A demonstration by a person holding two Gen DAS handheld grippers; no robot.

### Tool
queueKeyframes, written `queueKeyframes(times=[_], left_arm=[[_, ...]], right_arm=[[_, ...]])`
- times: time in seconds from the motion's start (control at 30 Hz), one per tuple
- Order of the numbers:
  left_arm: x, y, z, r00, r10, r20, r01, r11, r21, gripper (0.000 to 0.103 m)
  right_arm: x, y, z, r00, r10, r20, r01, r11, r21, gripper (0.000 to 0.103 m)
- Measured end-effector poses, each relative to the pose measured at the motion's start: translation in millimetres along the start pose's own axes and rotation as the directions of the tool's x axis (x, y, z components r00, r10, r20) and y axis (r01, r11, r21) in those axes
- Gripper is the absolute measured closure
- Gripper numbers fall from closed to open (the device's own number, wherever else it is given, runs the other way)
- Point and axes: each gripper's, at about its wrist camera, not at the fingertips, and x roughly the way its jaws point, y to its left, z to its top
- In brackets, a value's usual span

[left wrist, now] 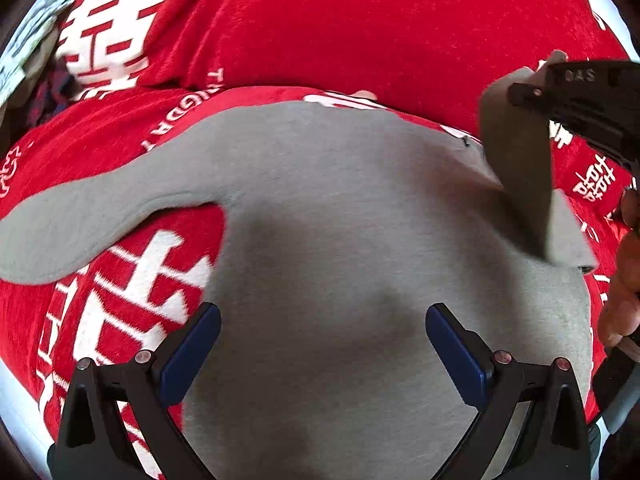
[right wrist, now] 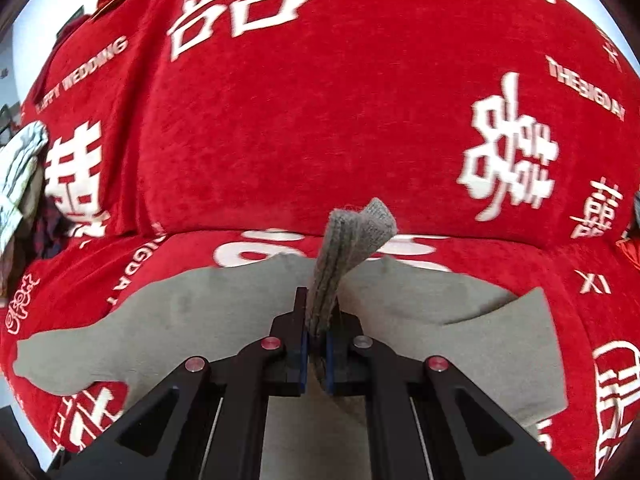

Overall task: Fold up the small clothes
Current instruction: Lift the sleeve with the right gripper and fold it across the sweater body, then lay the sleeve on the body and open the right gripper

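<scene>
Grey garment (left wrist: pixel 340 208): it lies spread flat on the red blanket (left wrist: pixel 360 20), and I see one long sleeve (left wrist: pixel 80 220) reaching out to the left side of the left wrist view.
Right gripper (right wrist: pixel 317 354): my jaws are together and clamped on the cuff (right wrist: pixel 352 240) of the other sleeve; the ribbed grey cloth stands up between the blue pads and bends over at its top.
Lifted sleeve: in the left wrist view it hangs as a grey strip (left wrist: pixel 516 168) from the right gripper (left wrist: pixel 520 92), raised above the body of the garment, at the right side.
Left gripper (left wrist: pixel 323 354): my jaws stand wide apart and hold nothing; they hover over the lower part of the grey cloth, and I cannot tell if the tips touch it.
Hand (left wrist: pixel 624 280): a person's fingers show at the right edge of the left wrist view.
Blanket: red with white characters and words, it covers the whole surface under the garment.
Other clothes (right wrist: pixel 20 176): a light patterned pile lies at the far left edge, apart from the grey garment.
</scene>
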Motion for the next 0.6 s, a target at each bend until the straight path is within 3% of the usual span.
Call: queueKeyframes(times=[0.3,0.6], left_arm=[[1,26,-12,1.000,0.007,-0.011,-0.007,0.998,-0.059,0.000],[1,29,-24,1.000,0.014,-0.012,-0.015,0.999,-0.043,0.000]], right_arm=[[31,55,-14,0.996,0.050,-0.075,-0.055,0.996,-0.068,0.096],[62,73,-43,0.977,0.063,-0.204,-0.092,0.987,-0.135,0.094]])
